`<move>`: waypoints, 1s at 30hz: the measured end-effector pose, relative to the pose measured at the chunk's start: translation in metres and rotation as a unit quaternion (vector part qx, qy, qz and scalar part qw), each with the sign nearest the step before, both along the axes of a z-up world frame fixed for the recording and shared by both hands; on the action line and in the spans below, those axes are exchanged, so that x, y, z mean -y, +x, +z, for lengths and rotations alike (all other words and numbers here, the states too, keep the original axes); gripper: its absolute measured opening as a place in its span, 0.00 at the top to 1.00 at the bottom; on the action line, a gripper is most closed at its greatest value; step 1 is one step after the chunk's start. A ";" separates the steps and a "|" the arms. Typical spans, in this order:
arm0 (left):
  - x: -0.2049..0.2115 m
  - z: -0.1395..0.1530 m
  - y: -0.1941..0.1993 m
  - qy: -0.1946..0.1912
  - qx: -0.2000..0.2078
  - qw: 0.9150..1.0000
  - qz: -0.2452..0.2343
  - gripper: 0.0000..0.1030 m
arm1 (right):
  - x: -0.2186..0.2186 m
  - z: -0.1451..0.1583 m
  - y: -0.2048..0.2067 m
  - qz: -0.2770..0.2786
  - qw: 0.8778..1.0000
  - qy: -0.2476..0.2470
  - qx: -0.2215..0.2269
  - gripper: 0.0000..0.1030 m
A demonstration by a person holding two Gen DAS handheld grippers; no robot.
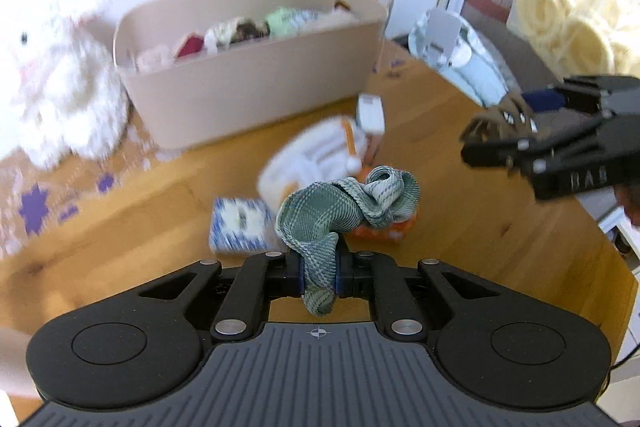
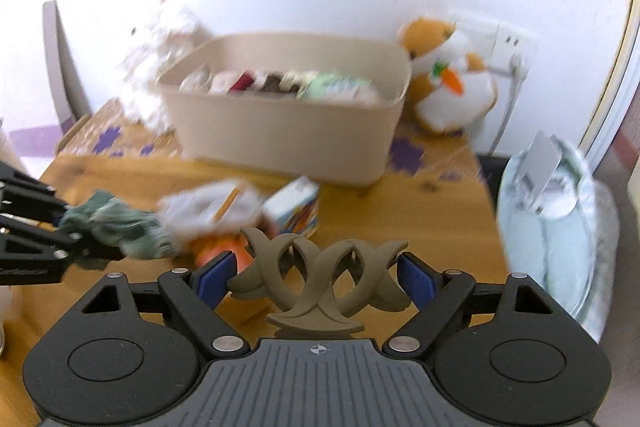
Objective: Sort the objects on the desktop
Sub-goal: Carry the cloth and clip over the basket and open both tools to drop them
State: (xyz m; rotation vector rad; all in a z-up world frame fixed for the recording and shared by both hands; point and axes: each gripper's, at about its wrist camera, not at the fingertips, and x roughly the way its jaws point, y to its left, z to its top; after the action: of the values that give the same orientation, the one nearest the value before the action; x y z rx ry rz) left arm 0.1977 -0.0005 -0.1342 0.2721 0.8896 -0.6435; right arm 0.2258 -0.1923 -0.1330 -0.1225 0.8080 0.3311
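Observation:
My left gripper (image 1: 319,277) is shut on a green plaid scrunchie (image 1: 344,205) and holds it above the wooden desk (image 1: 140,227). It also shows at the left of the right wrist view (image 2: 76,247) with the scrunchie (image 2: 120,227). My right gripper (image 2: 316,277) is shut on a brown hair claw clip (image 2: 316,279), held above the desk (image 2: 420,219). It shows at the right of the left wrist view (image 1: 516,131) with the clip (image 1: 496,121). A beige bin (image 1: 248,67) (image 2: 288,127) with several small items stands at the back.
On the desk lie a white pouch (image 1: 316,159), a blue patterned packet (image 1: 240,225), an orange item (image 1: 384,229) and a small carton (image 2: 292,207). A white plush (image 1: 56,83) and an orange plush (image 2: 448,75) flank the bin. A pale bag (image 2: 560,227) lies right.

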 end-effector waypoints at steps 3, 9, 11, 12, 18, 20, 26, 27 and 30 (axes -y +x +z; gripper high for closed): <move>0.002 0.017 0.011 0.007 0.031 0.999 -0.009 0.88 | 0.009 0.016 0.016 -0.007 1.000 -0.001 0.026 0.17; 0.006 0.056 0.049 0.016 0.087 0.996 -0.004 0.88 | 0.014 0.040 0.047 -0.002 0.999 0.000 0.054 0.17; 0.007 0.066 0.062 0.018 0.096 0.995 0.001 0.88 | 0.012 0.047 0.059 0.005 0.998 -0.003 0.066 0.17; 0.009 0.070 0.068 0.020 0.100 0.995 0.003 0.88 | 0.011 0.051 0.064 0.008 0.997 -0.004 0.071 0.17; 0.022 0.088 0.110 0.033 0.127 0.991 0.039 0.88 | -0.002 0.068 0.102 0.013 0.995 0.001 0.100 0.17; 0.027 0.090 0.125 0.026 0.122 0.990 0.058 0.88 | -0.010 0.071 0.116 0.014 0.994 -0.002 0.109 0.17; 0.045 0.077 0.166 0.026 0.088 0.989 0.117 0.88 | -0.037 0.064 0.158 0.020 0.994 -0.007 0.105 0.17; 0.048 0.071 0.173 0.029 0.080 0.988 0.126 0.88 | -0.041 0.060 0.165 0.019 0.995 -0.008 0.099 0.17; 0.052 0.054 0.189 0.042 0.057 0.986 0.153 0.88 | -0.049 0.046 0.178 0.013 0.997 -0.005 0.080 0.17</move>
State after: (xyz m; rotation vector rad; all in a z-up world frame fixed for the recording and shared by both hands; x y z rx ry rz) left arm 0.3867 -0.0522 -0.0797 0.2389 0.8287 -0.3035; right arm 0.4042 -0.1429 -0.0871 -0.1670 0.6490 0.3382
